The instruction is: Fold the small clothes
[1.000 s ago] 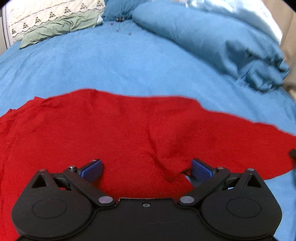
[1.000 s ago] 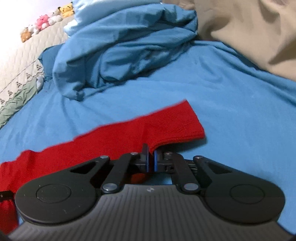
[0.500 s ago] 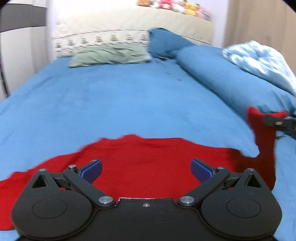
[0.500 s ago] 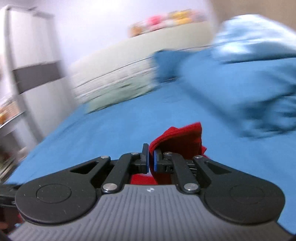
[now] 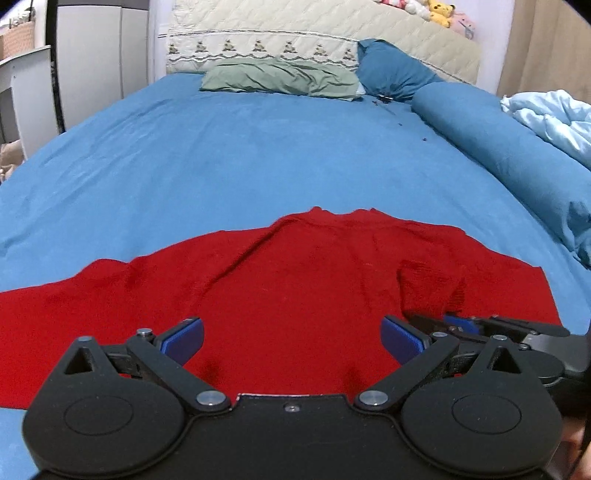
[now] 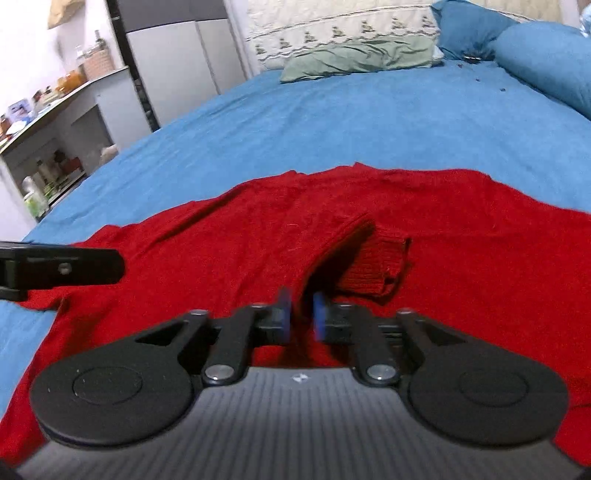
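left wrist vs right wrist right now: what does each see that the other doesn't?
Left wrist only: plush toys on the headboard, a light blue duvet at right, and the right gripper seen side-on over the sweater's right part.

Right wrist only: a shelf unit with jars and bottles at left, the sweater's ribbed cuff folded onto the body, and its own jaws opening with red knit between them.

Both: red sweater on the blue bedsheet, green pillow, and the left gripper, open.
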### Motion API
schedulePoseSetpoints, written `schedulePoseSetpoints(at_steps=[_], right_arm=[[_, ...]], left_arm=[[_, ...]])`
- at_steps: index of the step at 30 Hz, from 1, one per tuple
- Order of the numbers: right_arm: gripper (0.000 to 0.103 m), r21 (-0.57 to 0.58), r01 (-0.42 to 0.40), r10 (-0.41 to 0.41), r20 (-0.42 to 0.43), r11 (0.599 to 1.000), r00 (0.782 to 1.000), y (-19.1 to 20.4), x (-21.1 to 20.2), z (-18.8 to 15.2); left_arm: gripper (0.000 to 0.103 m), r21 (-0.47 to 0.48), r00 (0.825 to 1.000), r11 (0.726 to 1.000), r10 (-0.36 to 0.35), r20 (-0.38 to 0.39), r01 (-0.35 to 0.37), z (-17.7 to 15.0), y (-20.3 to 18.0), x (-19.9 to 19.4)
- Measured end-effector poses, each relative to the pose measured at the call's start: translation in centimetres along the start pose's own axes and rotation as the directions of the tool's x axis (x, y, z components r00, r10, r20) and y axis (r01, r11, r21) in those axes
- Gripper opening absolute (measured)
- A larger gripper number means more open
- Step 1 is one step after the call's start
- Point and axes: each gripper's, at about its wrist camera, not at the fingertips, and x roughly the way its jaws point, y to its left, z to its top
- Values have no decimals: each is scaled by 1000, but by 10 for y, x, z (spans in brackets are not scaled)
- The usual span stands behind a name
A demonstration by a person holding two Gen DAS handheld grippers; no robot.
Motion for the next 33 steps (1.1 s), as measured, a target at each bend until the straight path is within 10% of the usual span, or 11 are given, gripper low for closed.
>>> schedulePoseSetpoints(at_steps=[4, 12, 15, 17, 24, 26, 33], right_arm=[[102, -29, 52, -50, 53, 998, 997, -23, -42, -8], [103, -10, 185, -185, -39, 983, 982, -90, -116, -22], [103, 0, 231, -230, -47, 973, 972, -106, -134, -35], [103, 30, 270, -269, -39, 962, 962, -119, -144, -46], [103, 151, 282, -273, -75, 948, 959, -152, -141, -65], [103, 167, 285, -277, -69, 944, 958, -154, -137, -68], [103, 224, 264, -267, -19, 938, 964, -149, -128, -65]], left_arm=[[103, 75, 998, 996, -51, 25, 49, -3, -20, -6], [98, 331, 989, 932, -140, -46, 147, -6, -88, 19], [79, 377, 985, 911, -140, -105, 169, -5, -108, 43], [60, 367, 982, 913, -138, -127, 176, -2, -111, 60], [41, 332, 968, 918, -156, -198, 216, 9, -108, 98], [9, 296, 966, 929, -168, -197, 222, 15, -102, 98], [7, -42, 965, 968, -249, -79, 246, 12, -38, 81]])
